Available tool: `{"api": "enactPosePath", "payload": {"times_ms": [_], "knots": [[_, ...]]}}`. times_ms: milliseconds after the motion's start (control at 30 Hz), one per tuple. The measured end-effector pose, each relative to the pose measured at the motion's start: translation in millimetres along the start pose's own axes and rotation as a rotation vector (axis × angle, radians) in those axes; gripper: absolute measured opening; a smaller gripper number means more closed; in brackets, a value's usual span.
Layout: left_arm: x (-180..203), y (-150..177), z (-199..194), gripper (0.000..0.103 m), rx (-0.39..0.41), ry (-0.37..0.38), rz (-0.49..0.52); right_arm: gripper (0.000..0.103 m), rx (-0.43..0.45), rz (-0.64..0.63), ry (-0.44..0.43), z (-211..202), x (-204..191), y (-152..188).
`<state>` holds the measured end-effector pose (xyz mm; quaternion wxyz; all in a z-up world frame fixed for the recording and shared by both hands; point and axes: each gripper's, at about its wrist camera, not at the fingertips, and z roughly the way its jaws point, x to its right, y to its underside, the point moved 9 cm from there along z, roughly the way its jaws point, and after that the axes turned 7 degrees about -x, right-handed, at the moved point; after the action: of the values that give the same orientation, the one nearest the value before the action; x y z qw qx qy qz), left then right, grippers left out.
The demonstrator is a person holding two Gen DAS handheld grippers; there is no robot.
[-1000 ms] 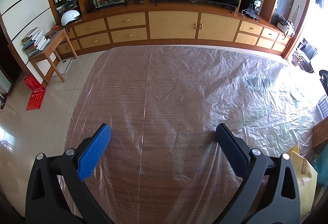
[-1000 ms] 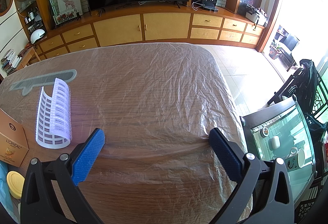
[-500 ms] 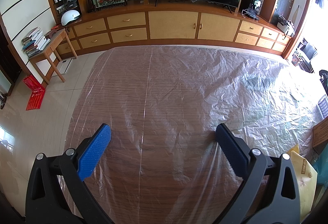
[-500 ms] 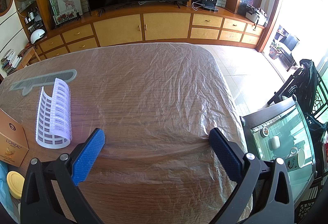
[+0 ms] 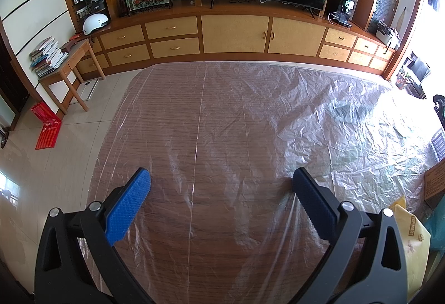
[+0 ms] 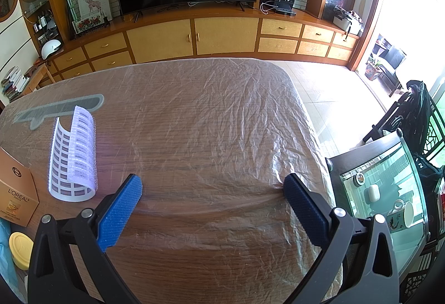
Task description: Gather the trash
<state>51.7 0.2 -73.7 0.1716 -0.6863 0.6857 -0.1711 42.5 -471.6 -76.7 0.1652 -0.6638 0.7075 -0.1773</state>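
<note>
1. Fingers of the left gripper (image 5: 221, 179) stand wide apart with nothing between them, blue pads facing inward; the fingers of the right gripper (image 6: 212, 184) are spread just as wide and also hold nothing.
2. Counted in the right wrist view: one curled white plastic grid (image 6: 73, 158) standing near the left fingertip, one flat grey strip (image 6: 59, 109) just behind it, one gold L'Oréal box (image 6: 16, 197) at the left edge, and one yellow lid (image 6: 20, 249) below the box.
3. Counted in the left wrist view: one yellow bag (image 5: 414, 241) and one brown box (image 5: 435, 183), both at the right edge beside the right finger.
4. All these lie on one wooden desk (image 6: 211, 223) covered by a wrinkled clear plastic sheet (image 5: 319, 120).
5. Both grippers hover low over the desk, pointed forward toward the television cabinet (image 5: 233, 34), level and side by side.
6. Compared with the frames a second and half a second back, neither gripper has shifted, the finger gaps are unchanged, and no item has moved.
</note>
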Motion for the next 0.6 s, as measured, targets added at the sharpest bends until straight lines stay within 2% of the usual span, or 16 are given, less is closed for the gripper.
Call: {"api": "enactPosePath", "payload": {"times_ms": [600], "knots": [[0.2,-0.3,-0.1,0.102,0.000,0.001,0.002,0.099,-0.007,0.011,0.007,-0.1,1.3,0.4]]}}
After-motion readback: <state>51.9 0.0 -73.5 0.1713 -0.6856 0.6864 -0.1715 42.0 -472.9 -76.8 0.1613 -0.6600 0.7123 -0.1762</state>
